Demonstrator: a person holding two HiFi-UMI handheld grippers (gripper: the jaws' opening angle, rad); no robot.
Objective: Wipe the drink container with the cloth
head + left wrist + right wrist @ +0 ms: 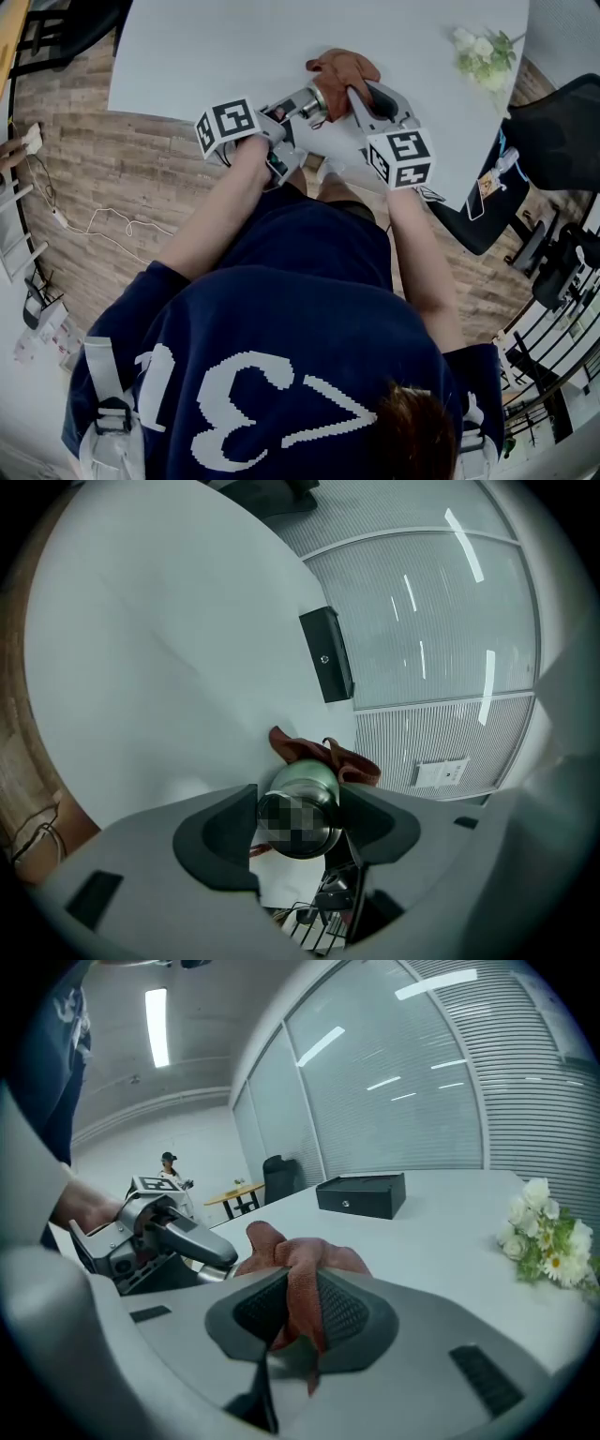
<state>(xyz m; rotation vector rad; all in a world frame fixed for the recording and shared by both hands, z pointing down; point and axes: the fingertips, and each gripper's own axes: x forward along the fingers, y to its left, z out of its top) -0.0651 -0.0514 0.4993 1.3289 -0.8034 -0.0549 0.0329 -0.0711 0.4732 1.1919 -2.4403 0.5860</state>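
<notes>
drink container [306, 103] end hidden by cloth [342, 67], distant person [169, 1164] too small

Navy shirt [309, 272] with white numerals [246, 403] — grey left gripper [314, 105] and right gripper [357, 94], black-and-white marker cubes [227, 124].

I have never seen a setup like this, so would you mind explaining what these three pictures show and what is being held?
There is no robot here: a person in a dark blue shirt holds a hand-operated claw in each hand. The head view comes from a camera on the person's head, looking down. The two gripper views come from cameras riding on each claw, looking along its jaws. The left claw is clamped on a shiny metal drink container. The right claw pinches a rust-brown cloth, bunched at the container's far end. On the white table lie a bunch of white flowers and a black box.
</notes>
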